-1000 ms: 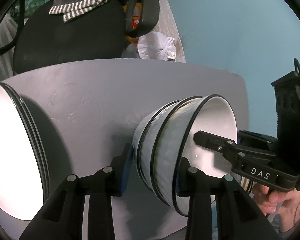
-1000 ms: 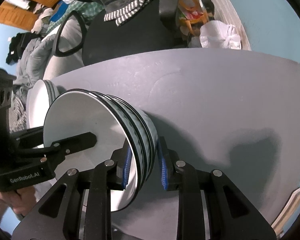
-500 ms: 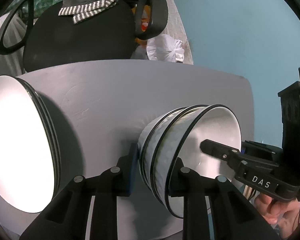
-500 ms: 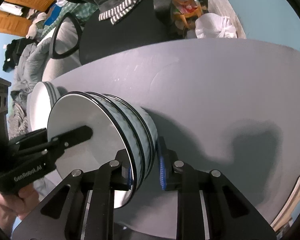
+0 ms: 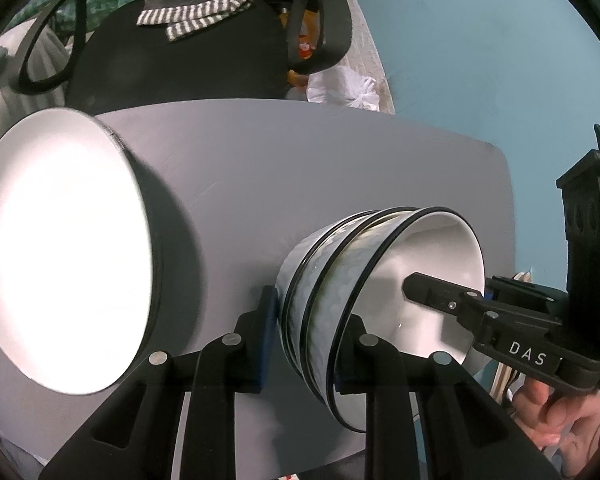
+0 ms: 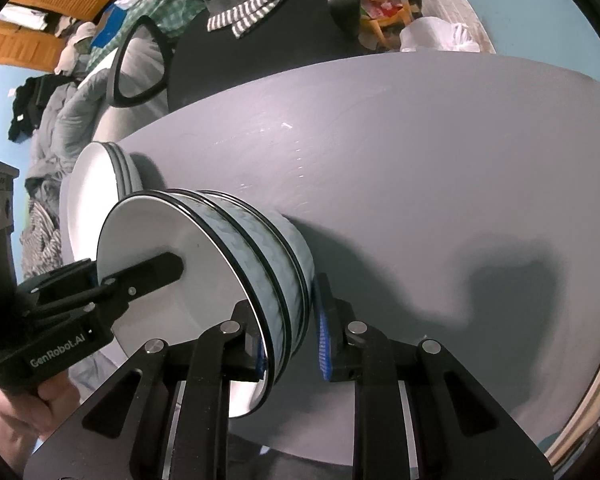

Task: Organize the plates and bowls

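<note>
A stack of three nested bowls [image 5: 332, 280], white inside with a pale blue wave pattern and black rims, is on the grey table [image 5: 300, 168]. My left gripper [image 5: 306, 340] is shut on the stack's near rim. My right gripper [image 6: 290, 336] is shut on the opposite rim of the same stack [image 6: 260, 264]. Each gripper shows in the other's view, one finger inside the top bowl. A stack of white plates [image 5: 60, 248] lies at the table's left; it also shows in the right wrist view [image 6: 100, 176].
A black office chair [image 5: 180, 52] with striped cloth stands behind the table. A white plastic bag [image 5: 344, 88] lies on the floor by the blue wall. The table's right side [image 6: 460, 168] is bare grey surface.
Both grippers and the bowl stack have shifted back toward me and to the right, away from the plate stack. The plates show more fully in the left wrist view.
</note>
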Tool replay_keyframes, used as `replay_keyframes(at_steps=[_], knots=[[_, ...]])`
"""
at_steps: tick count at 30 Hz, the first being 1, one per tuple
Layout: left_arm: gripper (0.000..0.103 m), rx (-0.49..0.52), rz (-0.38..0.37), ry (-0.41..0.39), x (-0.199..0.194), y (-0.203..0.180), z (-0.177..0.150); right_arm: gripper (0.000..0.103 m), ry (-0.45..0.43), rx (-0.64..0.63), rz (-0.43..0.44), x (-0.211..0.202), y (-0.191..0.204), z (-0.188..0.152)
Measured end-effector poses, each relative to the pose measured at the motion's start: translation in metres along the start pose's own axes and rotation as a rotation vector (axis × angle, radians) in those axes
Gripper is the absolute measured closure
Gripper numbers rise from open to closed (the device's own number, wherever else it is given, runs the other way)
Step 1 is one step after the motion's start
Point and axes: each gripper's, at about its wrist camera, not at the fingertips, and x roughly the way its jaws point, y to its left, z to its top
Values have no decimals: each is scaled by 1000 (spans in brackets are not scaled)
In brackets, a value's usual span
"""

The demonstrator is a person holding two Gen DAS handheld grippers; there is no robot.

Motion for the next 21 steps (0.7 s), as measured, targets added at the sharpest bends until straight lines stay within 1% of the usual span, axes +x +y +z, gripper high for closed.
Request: replay_keyframes(at_steps=[11,21], knots=[[82,-20,13,-28,-26,17,-5,83,-9,-42,-19,-4,29,0],[82,-45,15,-85,-66,35,-5,83,-36,-84,-8,-16,63,6]])
